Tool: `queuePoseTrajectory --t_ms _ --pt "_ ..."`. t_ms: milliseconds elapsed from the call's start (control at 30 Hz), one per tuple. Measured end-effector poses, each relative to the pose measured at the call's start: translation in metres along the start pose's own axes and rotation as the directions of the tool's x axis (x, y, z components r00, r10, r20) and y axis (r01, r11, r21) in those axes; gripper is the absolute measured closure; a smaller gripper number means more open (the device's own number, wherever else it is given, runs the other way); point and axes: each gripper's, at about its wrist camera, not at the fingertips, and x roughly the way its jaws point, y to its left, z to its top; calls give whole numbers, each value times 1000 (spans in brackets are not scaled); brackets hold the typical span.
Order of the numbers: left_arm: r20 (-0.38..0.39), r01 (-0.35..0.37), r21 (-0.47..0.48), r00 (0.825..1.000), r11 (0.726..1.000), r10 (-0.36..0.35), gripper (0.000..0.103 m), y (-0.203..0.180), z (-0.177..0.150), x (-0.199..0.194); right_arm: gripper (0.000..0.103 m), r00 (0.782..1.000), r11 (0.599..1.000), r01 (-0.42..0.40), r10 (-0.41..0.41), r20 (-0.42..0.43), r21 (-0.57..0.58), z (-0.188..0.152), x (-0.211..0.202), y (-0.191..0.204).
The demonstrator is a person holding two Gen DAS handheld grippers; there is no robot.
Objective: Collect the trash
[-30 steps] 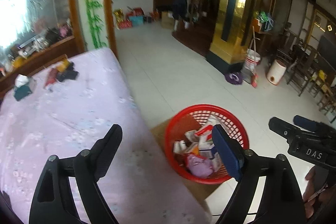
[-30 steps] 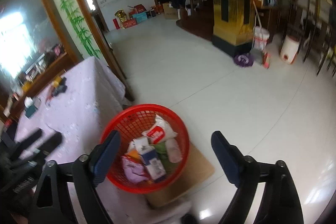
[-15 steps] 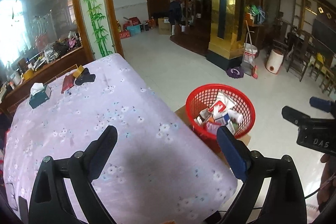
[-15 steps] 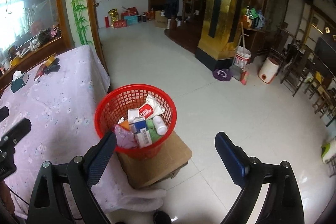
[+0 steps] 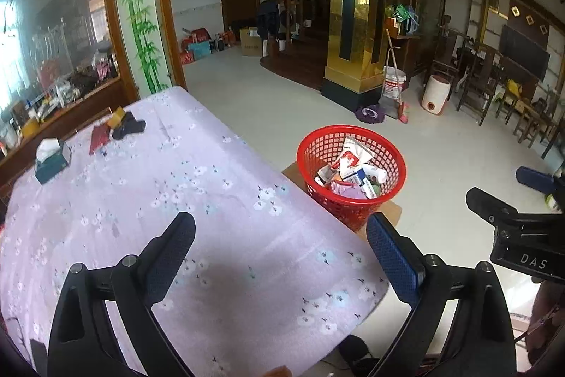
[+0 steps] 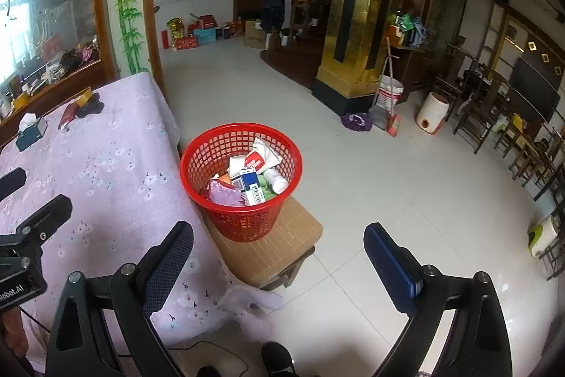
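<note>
A red mesh basket (image 5: 310,161) (image 6: 197,181) stands on a low wooden stool (image 6: 282,246) beside the table. It holds several pieces of trash: boxes, wrappers and a white bottle (image 6: 275,181). My left gripper (image 5: 280,251) is open and empty above the table's near corner. My right gripper (image 6: 279,253) is open and empty above the stool and floor, well short of the basket. Each gripper shows at the edge of the other's view.
The table (image 5: 116,200) has a lilac flowered cloth. At its far end lie a tissue box (image 5: 51,159), a red wallet (image 5: 97,140), a dark item (image 5: 129,128) and a yellow box (image 5: 116,113). Beyond are tiled floor, a gold pillar (image 5: 356,6), buckets and chairs.
Both grippers have pulled back and up from the basket. It now looks smaller and farther off, and more of the table shows. Both stay open and empty.
</note>
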Motion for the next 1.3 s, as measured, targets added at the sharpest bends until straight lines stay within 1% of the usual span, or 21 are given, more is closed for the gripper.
queuePoseTrajectory --t_ms 33,167,233,333,633,900,1300 --pt "11 -3 -1 1000 1000 4 6 2 -1 -3 4 1000 1000 2 -2 2 2 -2 -3 0" --pt "53 -72 47 996 996 70 6 -3 -4 -12 4 1000 1000 14 -14 10 5 -6 -12 0" --pt "70 -86 51 994 995 83 6 -4 -6 -17 4 1000 1000 20 -20 18 5 -7 -18 1" --pt "67 -72 49 995 996 69 6 -3 -7 -18 4 999 1000 27 -27 23 4 -8 -23 0" --pt "62 -79 17 995 997 78 6 4 -10 -18 3 999 999 29 -29 15 -16 -9 -28 0" --pt "67 -109 22 992 994 107 6 3 -12 -17 3 999 999 30 -30 11 -23 -8 -27 0" --pt "64 -95 26 994 995 93 6 3 -13 -16 3 999 999 34 -34 10 -30 -6 -22 6"
